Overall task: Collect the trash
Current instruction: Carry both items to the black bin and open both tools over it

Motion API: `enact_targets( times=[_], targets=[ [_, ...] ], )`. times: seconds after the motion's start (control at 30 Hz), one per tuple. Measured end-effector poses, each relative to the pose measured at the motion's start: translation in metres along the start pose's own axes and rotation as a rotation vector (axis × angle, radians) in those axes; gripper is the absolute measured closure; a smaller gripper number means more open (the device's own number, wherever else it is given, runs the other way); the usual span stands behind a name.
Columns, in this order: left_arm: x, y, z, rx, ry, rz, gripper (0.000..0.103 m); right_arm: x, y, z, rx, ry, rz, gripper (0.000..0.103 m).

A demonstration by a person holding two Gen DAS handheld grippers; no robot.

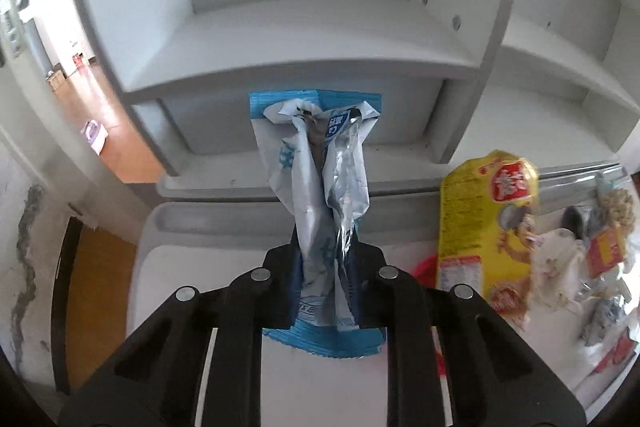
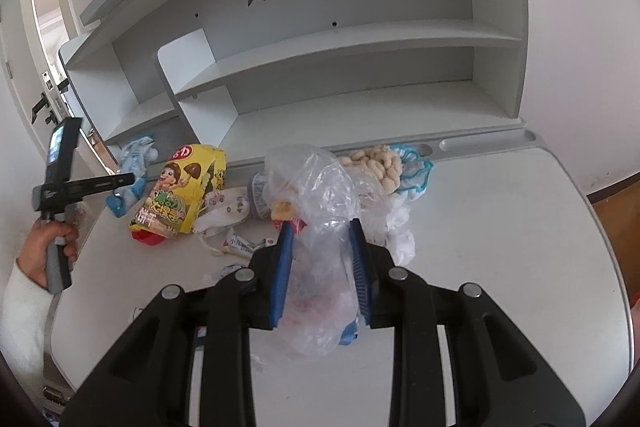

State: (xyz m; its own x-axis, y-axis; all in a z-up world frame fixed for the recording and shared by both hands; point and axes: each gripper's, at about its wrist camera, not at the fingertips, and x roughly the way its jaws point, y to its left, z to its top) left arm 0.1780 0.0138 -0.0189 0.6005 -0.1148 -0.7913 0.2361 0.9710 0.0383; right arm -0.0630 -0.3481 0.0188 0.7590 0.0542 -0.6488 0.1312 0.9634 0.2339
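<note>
two shelf bays stand open behind the desk (image 2: 500,227), and the right half of its white top lies bare out to the rounded edge, giving us free room there. along the back runs a grooved rail (image 2: 480,143); the litter crowds the left and middle part in front of it.

our left gripper (image 1: 326,247) is pinched narrow on a crumpled blue-and-white wrapper (image 1: 320,167), which stands up between the pads and hangs out below them, lifted off the desk. in the right wrist view we see that gripper (image 2: 120,181) at the left edge, held by a hand (image 2: 48,251) in a white sleeve (image 2: 20,327).

our right gripper (image 2: 320,259) is also narrow, its blue pads (image 2: 282,267) squeezing a clear plastic bag (image 2: 316,195). the bag holds a few scraps; we cannot tell what they are.

just left of the bag lie a yellow biscuit pack (image 2: 180,187), a small white wrapper (image 2: 224,207) and a strip packet (image 2: 244,247). behind it sits a pile of pale puffed snacks (image 2: 380,163) on a blue-edged wrapper (image 2: 416,167).
</note>
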Motion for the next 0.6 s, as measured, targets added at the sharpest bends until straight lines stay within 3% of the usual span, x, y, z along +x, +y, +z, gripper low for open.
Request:
enact_targets(
  times=[0.4, 0.6],
  targets=[
    [-0.11, -0.001, -0.021, 0.012, -0.17, -0.008, 0.086, -0.052, -0.02, 0.04, -0.004, -0.157, -0.019, 0.084],
    [-0.142, -0.024, -0.017, 0.09, -0.235, 0.021, 0.086, -0.049, -0.041, 0.037, 0.042, -0.145, -0.044, 0.088]
  ],
)
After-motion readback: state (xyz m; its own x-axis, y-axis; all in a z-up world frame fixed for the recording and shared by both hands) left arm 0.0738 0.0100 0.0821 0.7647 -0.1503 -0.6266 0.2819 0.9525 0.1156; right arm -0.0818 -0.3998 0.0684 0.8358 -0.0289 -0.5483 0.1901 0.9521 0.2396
